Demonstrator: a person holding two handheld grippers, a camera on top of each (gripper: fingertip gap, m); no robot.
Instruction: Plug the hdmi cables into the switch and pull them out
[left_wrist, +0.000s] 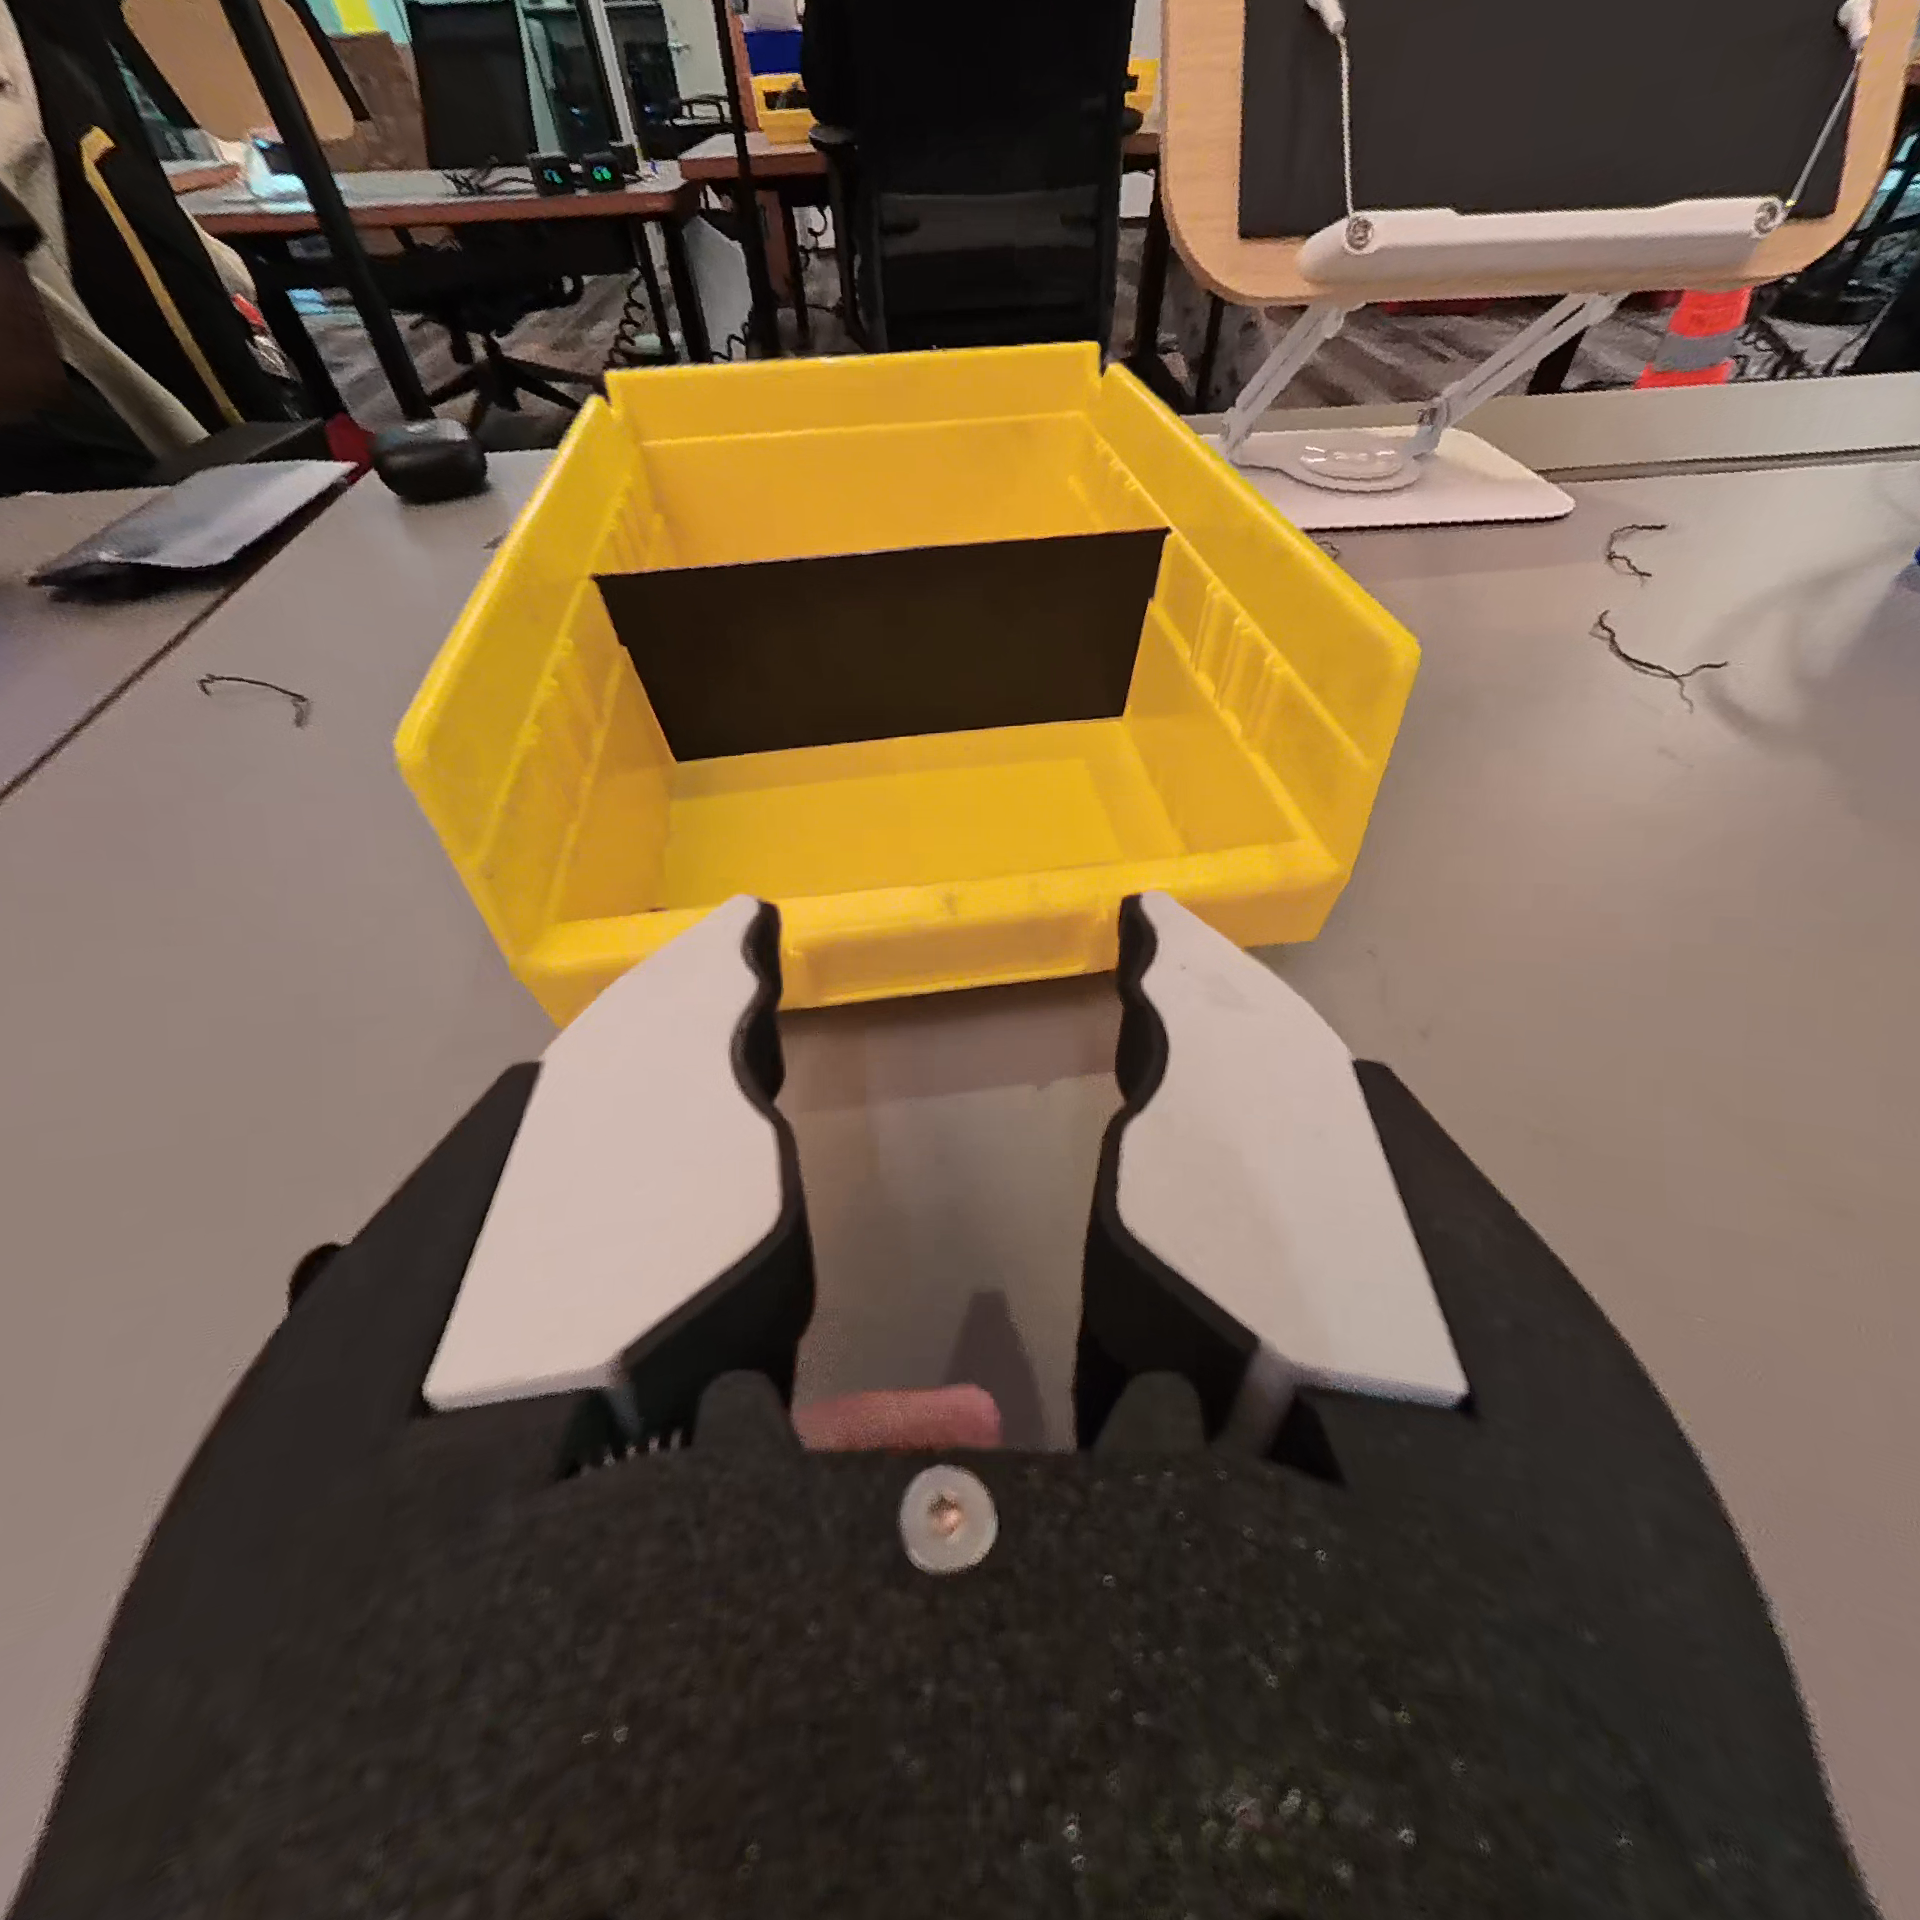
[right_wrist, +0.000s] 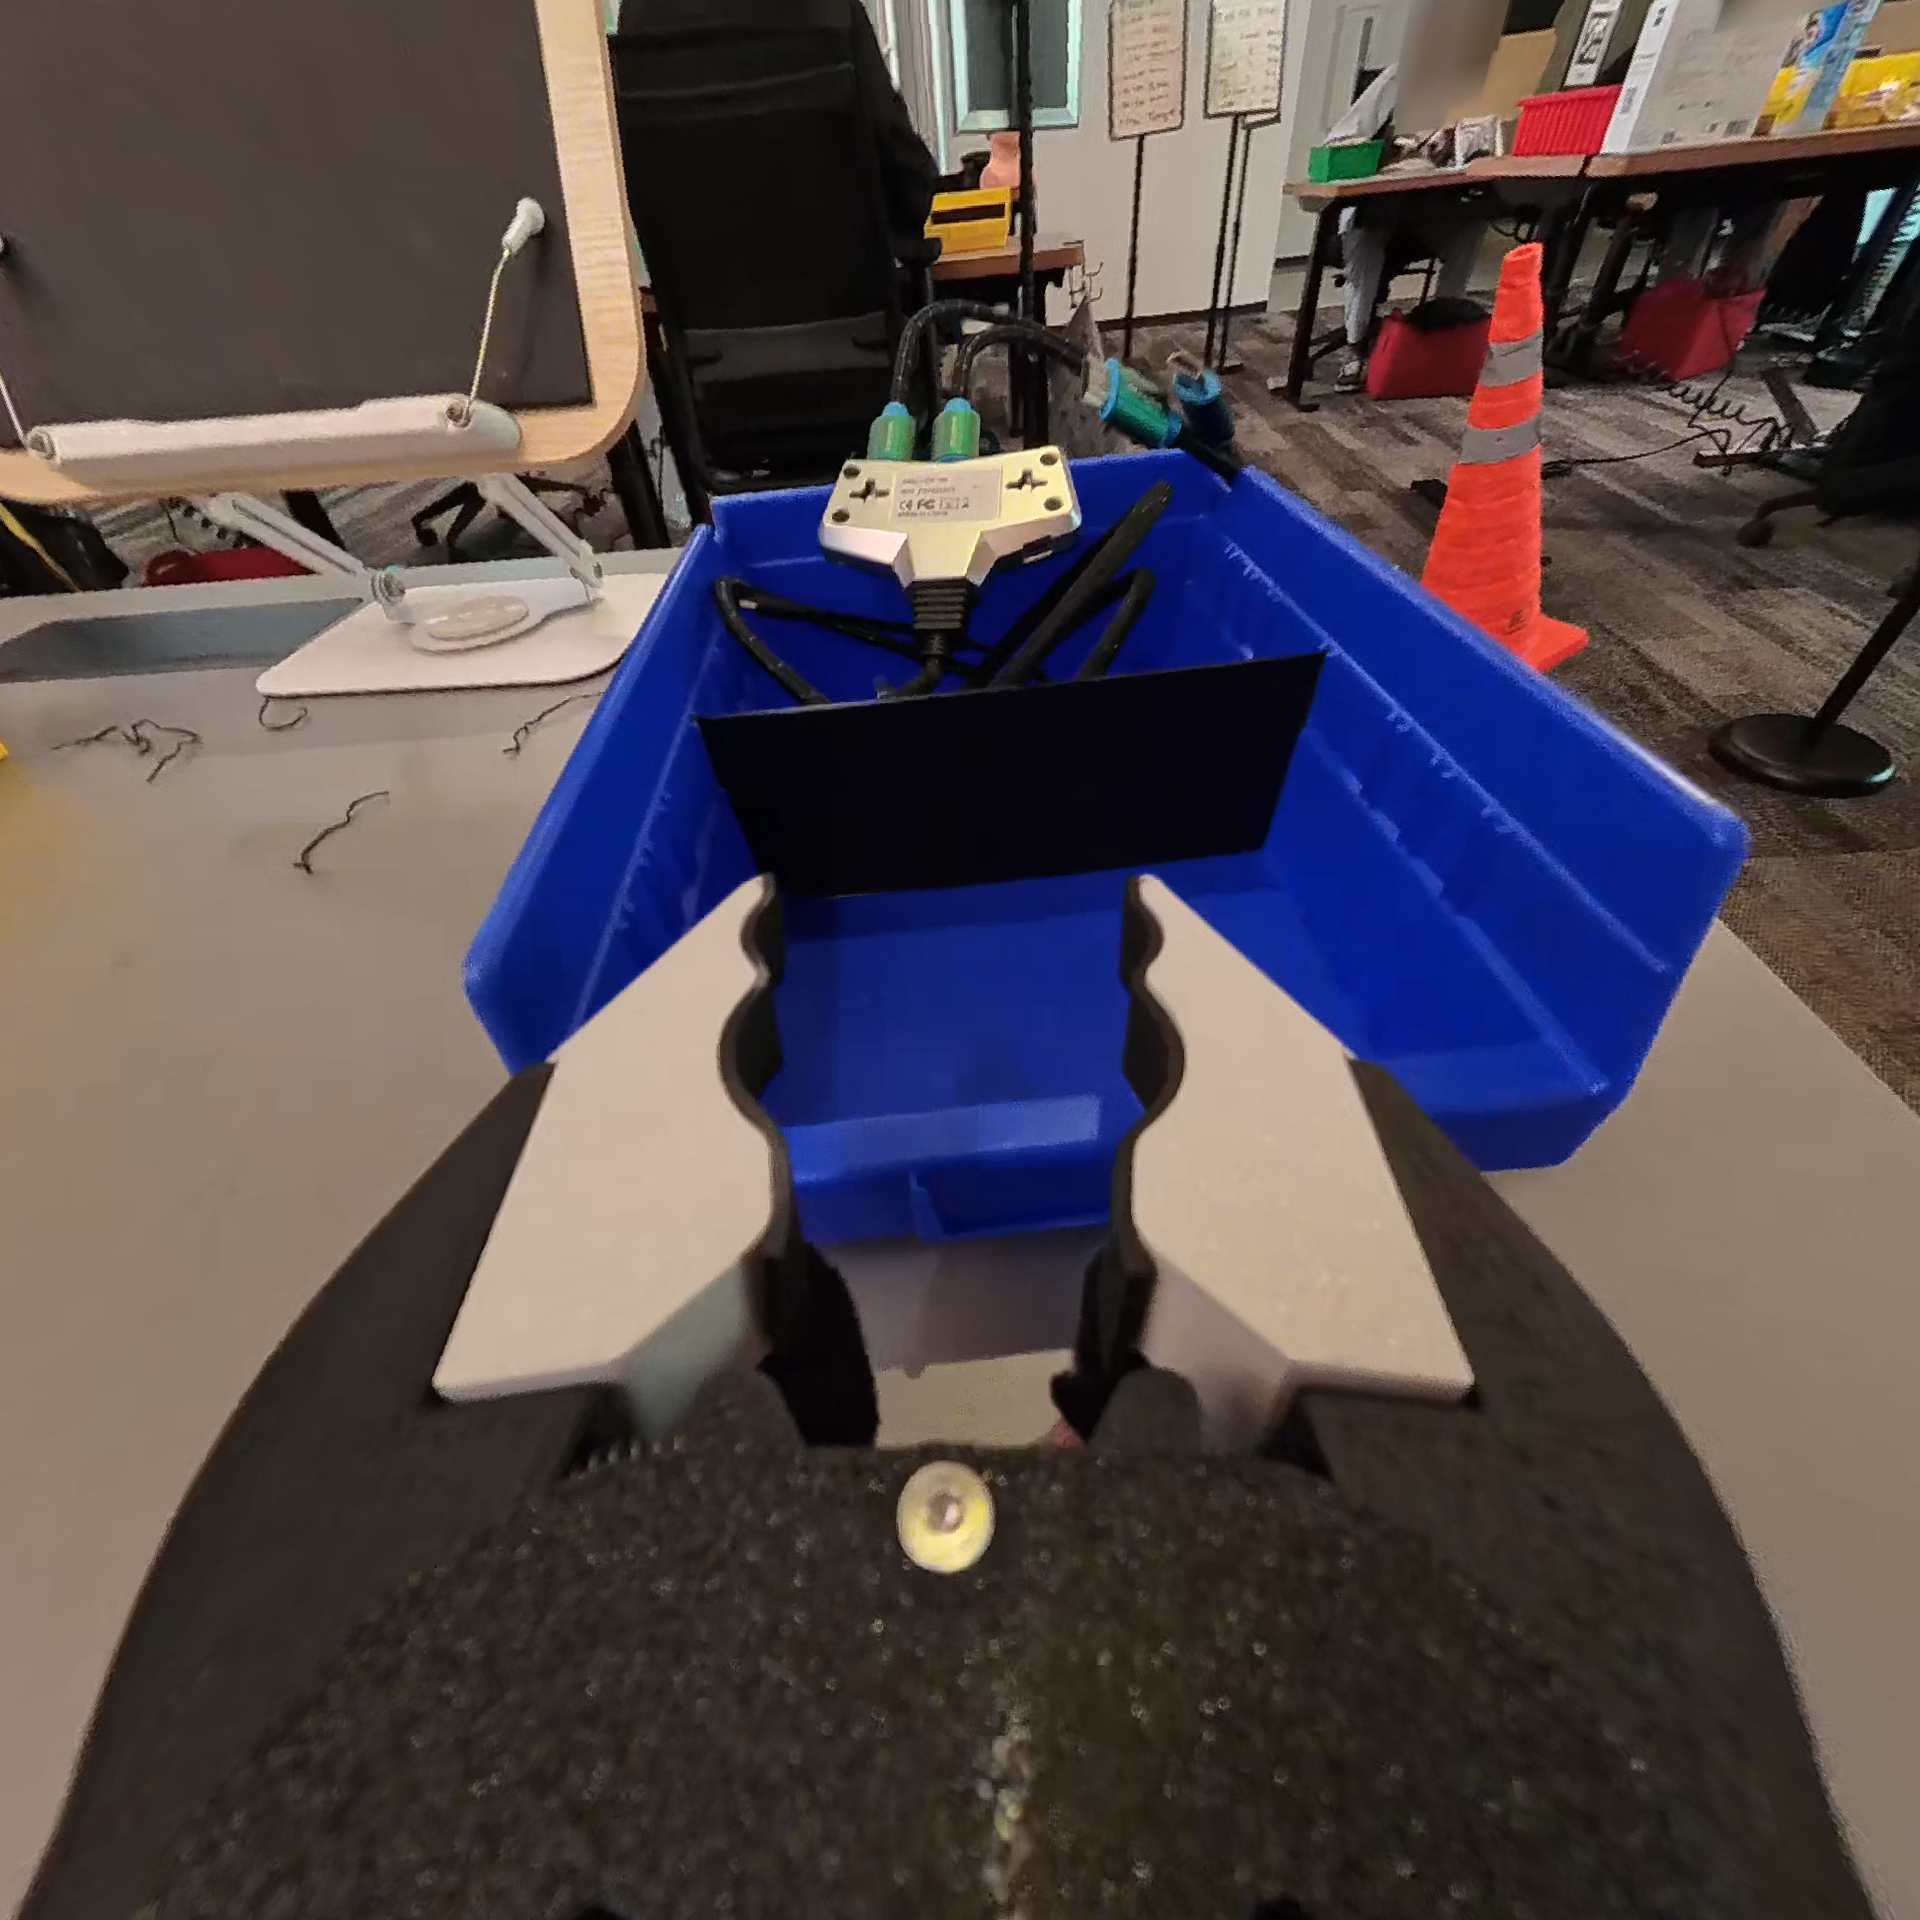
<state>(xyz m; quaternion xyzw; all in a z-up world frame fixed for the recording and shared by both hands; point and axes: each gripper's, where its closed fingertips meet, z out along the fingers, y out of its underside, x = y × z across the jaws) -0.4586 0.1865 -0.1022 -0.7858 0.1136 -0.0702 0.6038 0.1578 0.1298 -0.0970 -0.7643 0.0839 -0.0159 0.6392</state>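
Observation:
In the right wrist view a silver HDMI switch (right_wrist: 951, 506) leans upright at the far end of a blue bin (right_wrist: 1455, 831), with two green-ended cable plugs (right_wrist: 920, 431) in its top. Two more blue-green plugs (right_wrist: 1153, 400) stick up over the bin's far right corner. Black cables (right_wrist: 1070, 613) lie behind the bin's dark divider (right_wrist: 1008, 774). My right gripper (right_wrist: 951, 894) is open and empty at the bin's near end. In the left wrist view my left gripper (left_wrist: 948, 914) is open and empty before a yellow bin (left_wrist: 1299, 644) that holds only a black divider (left_wrist: 883, 644).
Both bins stand on a grey table (left_wrist: 260, 883). A tilted wooden board on a white stand (left_wrist: 1413, 468) is behind the yellow bin. Black thread scraps (left_wrist: 1652, 655) lie on the table. An orange cone (right_wrist: 1501, 457) stands on the floor beyond the table's right edge. About 60 centimeters separates my left fingertips from my right. My right gripper's tips are some 20 centimeters from the silver HDMI switch (right_wrist: 951, 506).

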